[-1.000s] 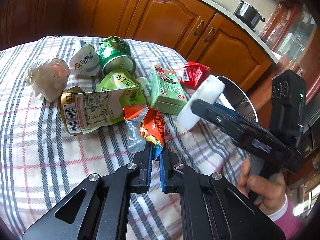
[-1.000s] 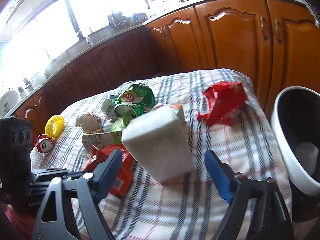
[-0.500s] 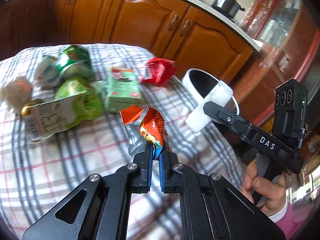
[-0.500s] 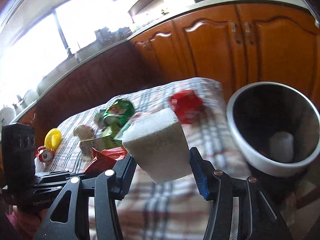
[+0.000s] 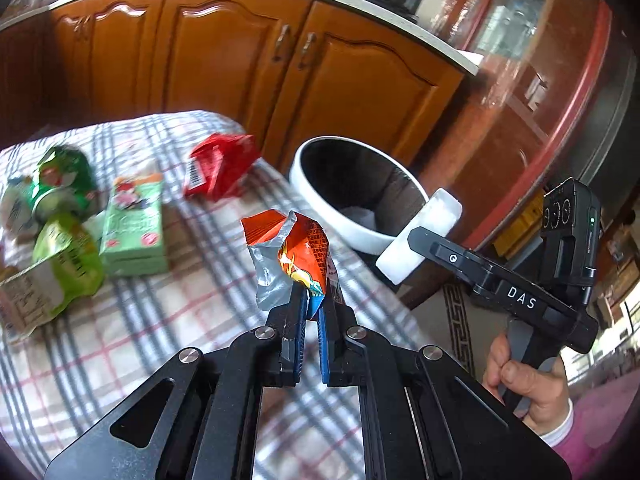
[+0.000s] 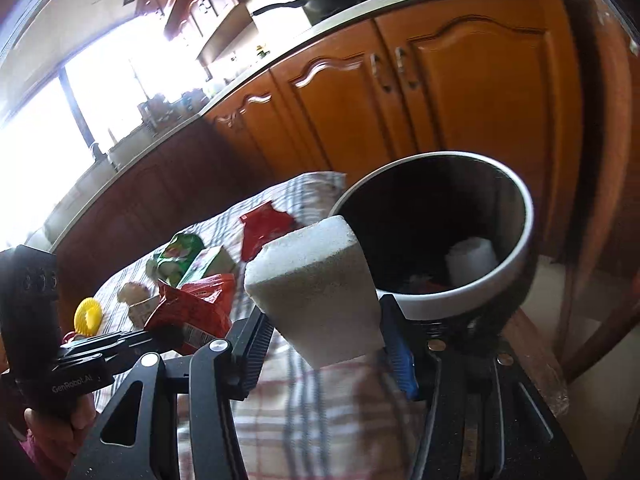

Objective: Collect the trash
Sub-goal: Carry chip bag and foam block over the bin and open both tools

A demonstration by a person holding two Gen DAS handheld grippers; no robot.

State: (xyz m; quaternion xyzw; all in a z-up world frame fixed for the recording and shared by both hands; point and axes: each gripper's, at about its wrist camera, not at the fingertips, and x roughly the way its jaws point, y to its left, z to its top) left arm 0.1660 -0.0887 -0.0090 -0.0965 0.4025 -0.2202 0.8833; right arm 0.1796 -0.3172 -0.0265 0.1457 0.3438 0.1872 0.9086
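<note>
Loose wrappers and a green carton [image 5: 134, 236] lie left on the checked tabletop [image 5: 168, 320]. Left hand-held gripper [image 5: 310, 308] pinches a crumpled orange foil wrapper [image 5: 298, 248]. Right hand-held gripper [image 6: 324, 344] clamps a white foam block [image 6: 316, 284], both raised toward the white-rimmed bin [image 5: 320, 200], probably for dropping.

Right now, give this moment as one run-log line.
left gripper: shut on orange wrapper | right gripper: shut on white foam block | bin: ahead, beside table
</note>
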